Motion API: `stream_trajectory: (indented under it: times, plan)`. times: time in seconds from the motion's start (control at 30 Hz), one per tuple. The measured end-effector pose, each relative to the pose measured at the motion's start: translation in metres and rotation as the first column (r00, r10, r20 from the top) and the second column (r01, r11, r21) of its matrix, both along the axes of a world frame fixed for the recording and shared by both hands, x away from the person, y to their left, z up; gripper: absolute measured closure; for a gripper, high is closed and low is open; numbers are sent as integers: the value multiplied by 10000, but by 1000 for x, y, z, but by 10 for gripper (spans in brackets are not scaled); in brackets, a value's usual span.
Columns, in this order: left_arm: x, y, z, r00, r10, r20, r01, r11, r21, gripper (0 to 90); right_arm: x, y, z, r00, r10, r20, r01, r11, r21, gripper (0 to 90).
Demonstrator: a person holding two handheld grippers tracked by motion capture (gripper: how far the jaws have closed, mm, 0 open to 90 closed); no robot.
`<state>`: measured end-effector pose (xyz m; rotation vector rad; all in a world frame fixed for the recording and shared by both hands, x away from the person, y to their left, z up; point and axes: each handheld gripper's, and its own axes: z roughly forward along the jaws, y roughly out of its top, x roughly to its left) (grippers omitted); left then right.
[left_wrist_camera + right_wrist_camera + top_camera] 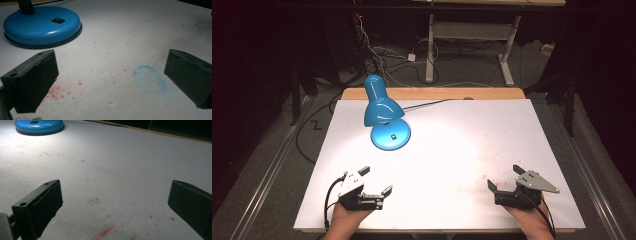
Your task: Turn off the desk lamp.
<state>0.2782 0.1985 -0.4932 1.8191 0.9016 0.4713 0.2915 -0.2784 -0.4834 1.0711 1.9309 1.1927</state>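
The glossy blue desk lamp with a round base [390, 135] stands at the far left of the white-covered table [472, 135], well apart from both grippers. Nearer, the left gripper [375, 180] and right gripper [505, 177] rest with jaws spread wide, holding nothing.

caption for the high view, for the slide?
Two open hand-held tools, left tool and right tool, rest near the front edge of a white table lit by a blue desk lamp.
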Motion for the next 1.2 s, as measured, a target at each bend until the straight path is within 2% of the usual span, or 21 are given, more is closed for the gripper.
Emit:
stream_trajectory:
  times: [0.07, 0.17, 0.33, 0.57, 0.6, 0.87, 1.2]
  plan:
    - [1, 2, 0, 9999, -110, -104, 108, 9998, -148, 0, 0, 0, 1, 9999, 56, 92, -57, 9999, 94, 2]
    - [0, 3, 0, 10000, -46, 12, 45, 9998, 197, 0, 1, 1, 0, 9999, 79, 73, -80, 9999, 149, 2]
    - [-1, 5, 0, 10000, -35, -18, 35, 9999, 149, 0, 0, 2, 1, 9997, 140, 190, -140, 9999, 14, 2]
    - [-3, -1, 0, 9995, -301, 74, 297, 9987, 424, 0, -1, 2, 3, 9997, 172, 167, -174, 9998, 83, 2]
    - [-3, -2, 0, 9994, -347, 74, 344, 9984, 445, 0, -1, 2, 4, 9993, 239, 283, -240, 9997, 58, 3]
    - [-1, -1, -1, 9992, -383, -133, 388, 9983, 425, 0, 0, -2, 5, 9995, 258, 169, -264, 9991, 325, 2]
    - [0, 4, 1, 9993, -255, -266, 264, 9990, 357, 23, -1, 0, 4, 9988, 434, 238, -440, 9987, 245, 2]
